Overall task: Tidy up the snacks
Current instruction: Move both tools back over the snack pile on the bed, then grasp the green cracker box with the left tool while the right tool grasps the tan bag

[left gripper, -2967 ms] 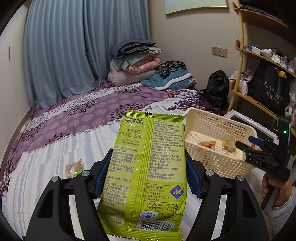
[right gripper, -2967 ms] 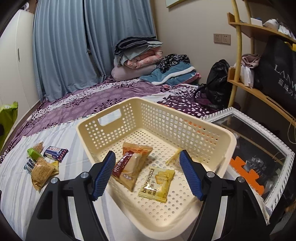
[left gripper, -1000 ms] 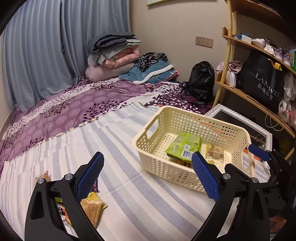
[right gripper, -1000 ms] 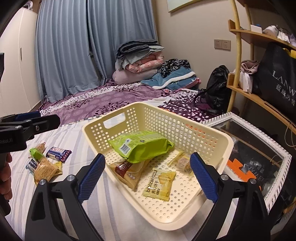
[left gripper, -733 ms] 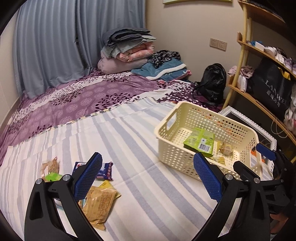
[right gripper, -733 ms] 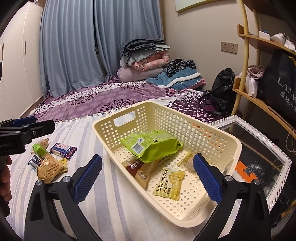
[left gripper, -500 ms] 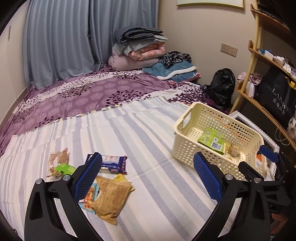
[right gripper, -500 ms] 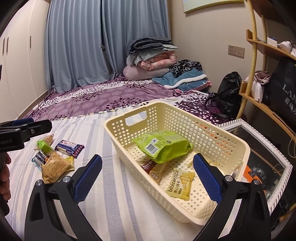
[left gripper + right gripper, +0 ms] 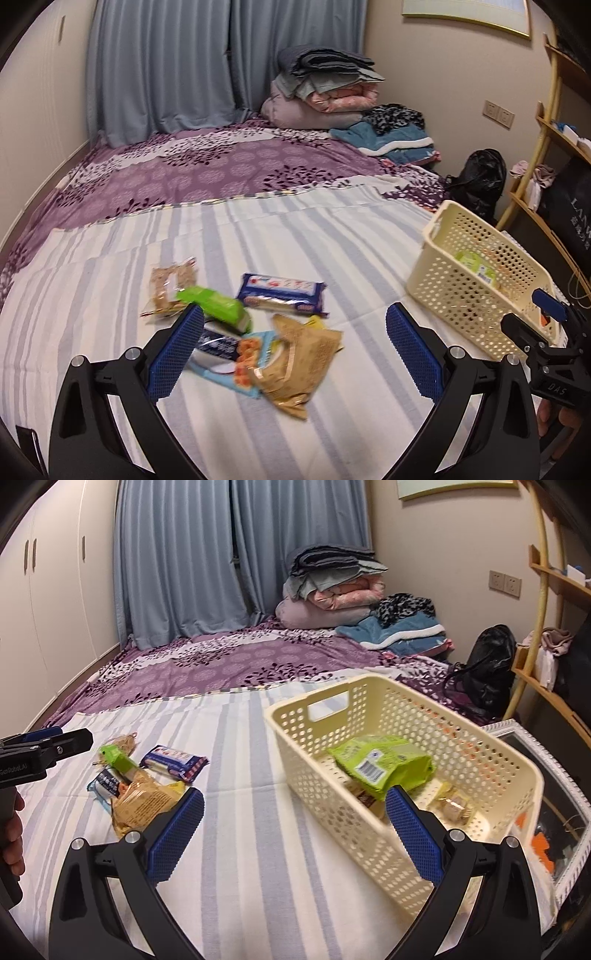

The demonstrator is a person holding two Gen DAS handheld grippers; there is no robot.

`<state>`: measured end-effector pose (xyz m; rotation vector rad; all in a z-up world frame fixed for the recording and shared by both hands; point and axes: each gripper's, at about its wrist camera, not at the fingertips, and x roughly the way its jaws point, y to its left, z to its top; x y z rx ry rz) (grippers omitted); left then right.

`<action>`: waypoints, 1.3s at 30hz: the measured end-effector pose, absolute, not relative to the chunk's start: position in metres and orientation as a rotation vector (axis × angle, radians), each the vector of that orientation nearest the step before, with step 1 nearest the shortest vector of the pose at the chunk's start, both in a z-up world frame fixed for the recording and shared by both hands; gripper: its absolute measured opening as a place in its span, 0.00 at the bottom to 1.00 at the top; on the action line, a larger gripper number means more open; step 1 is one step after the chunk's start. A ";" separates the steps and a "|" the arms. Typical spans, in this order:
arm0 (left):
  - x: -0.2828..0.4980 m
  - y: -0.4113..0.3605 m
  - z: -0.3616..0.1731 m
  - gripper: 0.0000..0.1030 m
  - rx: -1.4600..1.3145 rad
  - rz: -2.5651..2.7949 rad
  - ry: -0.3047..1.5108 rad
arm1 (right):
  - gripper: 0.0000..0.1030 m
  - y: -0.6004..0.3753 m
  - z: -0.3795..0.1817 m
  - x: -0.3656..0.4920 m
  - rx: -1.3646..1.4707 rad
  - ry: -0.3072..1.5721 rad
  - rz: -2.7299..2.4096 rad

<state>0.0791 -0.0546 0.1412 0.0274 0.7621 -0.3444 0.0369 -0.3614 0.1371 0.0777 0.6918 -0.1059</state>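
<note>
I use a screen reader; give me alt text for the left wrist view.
An open left gripper hovers over a pile of snack packets on a striped bedsheet. A cream perforated plastic basket sits to the right.

Perforated cream plastic basket (image 9: pixel 402 746), smooth and faintly glossy. Shiny foil-like wrapper on green packet (image 9: pixel 380 766); matt, crinkled tan pouch (image 9: pixel 299 363); glossy blue bar (image 9: pixel 282 293). Soft woven striped sheet (image 9: pixel 332 240), matt. Textured blue rubbery pads (image 9: pixel 175 350) on matt black plastic left gripper (image 9: pixel 295 350), with small metal screws.
</note>
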 end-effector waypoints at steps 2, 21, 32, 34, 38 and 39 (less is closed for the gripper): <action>0.083 -0.041 0.138 0.97 0.013 -0.318 0.770 | 0.95 -0.353 0.133 0.040 0.077 0.706 -0.079; 0.123 0.029 0.100 0.97 -0.090 -0.171 0.833 | 0.95 -0.275 0.073 0.072 0.096 0.887 0.138; 0.156 -0.013 0.068 0.97 0.040 -0.286 0.849 | 0.95 -0.264 0.056 0.086 0.104 0.934 0.165; 0.162 -0.019 0.061 0.97 0.060 -0.305 0.862 | 0.95 -0.264 0.053 0.088 0.106 0.943 0.167; 0.170 -0.024 0.050 0.97 0.085 -0.333 0.870 | 0.95 -0.261 0.048 0.093 0.107 0.957 0.173; 0.172 -0.025 0.048 0.97 0.092 -0.341 0.870 | 0.95 -0.261 0.047 0.095 0.108 0.961 0.175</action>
